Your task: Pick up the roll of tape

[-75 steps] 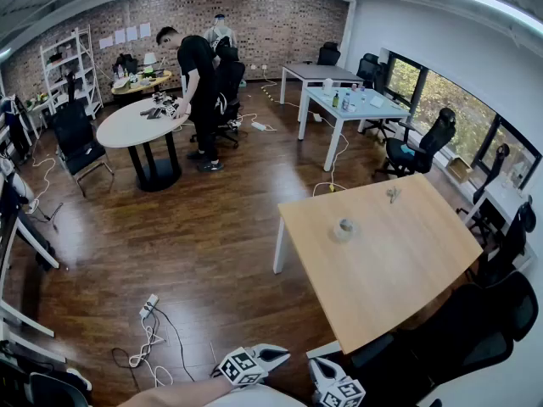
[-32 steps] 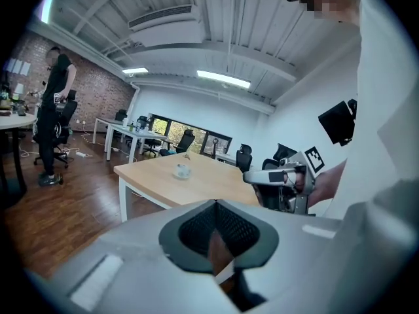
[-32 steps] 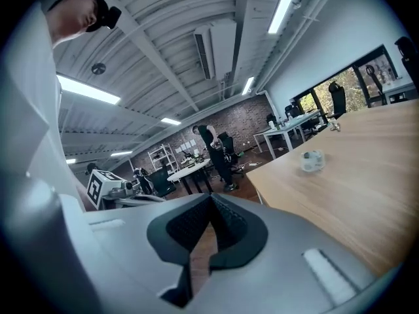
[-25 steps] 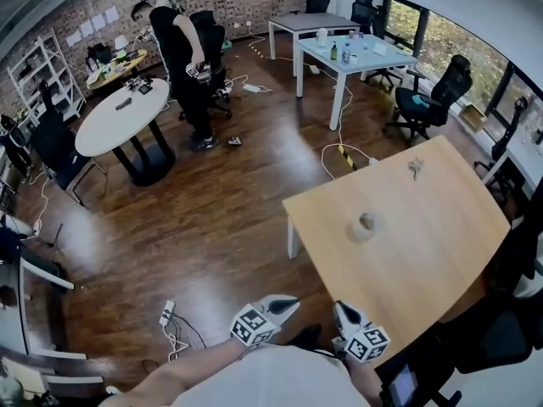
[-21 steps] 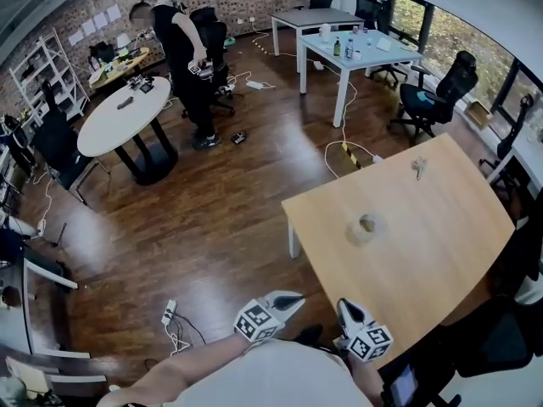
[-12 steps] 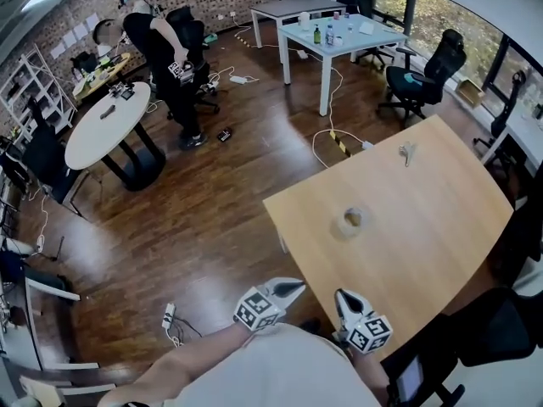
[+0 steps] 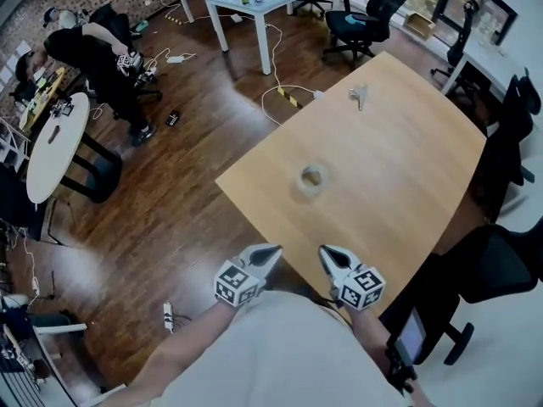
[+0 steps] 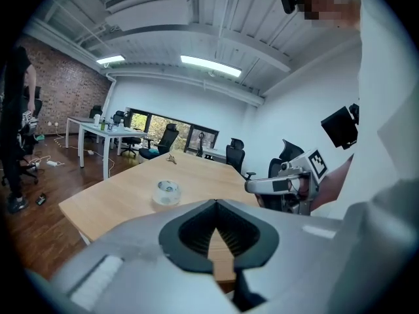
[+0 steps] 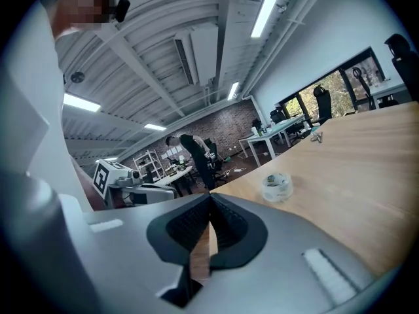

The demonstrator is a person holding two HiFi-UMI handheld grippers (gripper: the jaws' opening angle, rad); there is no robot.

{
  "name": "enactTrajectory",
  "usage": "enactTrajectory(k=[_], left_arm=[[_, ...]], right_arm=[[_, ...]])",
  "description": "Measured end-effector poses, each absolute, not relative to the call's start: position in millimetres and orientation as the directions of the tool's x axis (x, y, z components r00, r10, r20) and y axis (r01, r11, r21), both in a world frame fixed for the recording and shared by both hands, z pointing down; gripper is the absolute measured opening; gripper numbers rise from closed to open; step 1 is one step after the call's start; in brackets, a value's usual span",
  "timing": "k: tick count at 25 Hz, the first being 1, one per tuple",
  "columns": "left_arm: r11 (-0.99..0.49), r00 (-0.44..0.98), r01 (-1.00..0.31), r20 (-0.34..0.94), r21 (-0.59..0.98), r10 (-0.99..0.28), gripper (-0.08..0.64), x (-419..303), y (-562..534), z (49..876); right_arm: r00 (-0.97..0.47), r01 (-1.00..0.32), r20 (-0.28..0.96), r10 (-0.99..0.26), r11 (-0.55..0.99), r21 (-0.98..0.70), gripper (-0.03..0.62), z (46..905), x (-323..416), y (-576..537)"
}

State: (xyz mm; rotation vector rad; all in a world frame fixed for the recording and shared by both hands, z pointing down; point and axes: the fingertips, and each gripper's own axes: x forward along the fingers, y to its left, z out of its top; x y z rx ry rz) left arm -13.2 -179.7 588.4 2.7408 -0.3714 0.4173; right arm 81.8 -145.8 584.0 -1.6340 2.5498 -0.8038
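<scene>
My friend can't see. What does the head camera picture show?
A roll of tape lies on a wooden table. The left gripper and right gripper, both shut, hover at its near edge, short of the tape.

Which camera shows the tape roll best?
Head view: the roll of tape lies flat, core up, on the wooden table. Both gripper views show the roll of tape small and side-on.

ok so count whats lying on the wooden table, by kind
roll of tape: 1
small metal item, possibly keys: 1
total on the wooden table: 2
</scene>
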Motion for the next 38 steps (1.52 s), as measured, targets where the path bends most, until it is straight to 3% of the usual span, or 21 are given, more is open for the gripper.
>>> enactTrajectory(k=[23, 38], left_arm=[[-0.984, 0.859, 0.135, 0.481, 0.116, 0.174, 0.006, 54.1, -274.2, 619.2], [-0.915, 0.642, 0.4, 0.728, -0.049, 0.242, 0.035, 85.6, -329.7, 678.6]], right_arm=[[-0.223, -0.904, 0.325, -0.919, 0.07, -0.423, 0.008, 587.5, 112.6, -203.5], [-0.133, -0.905, 0.349, -0.928, -0.031, -0.425, 0.008, 598.4, 112.2, -198.9]])
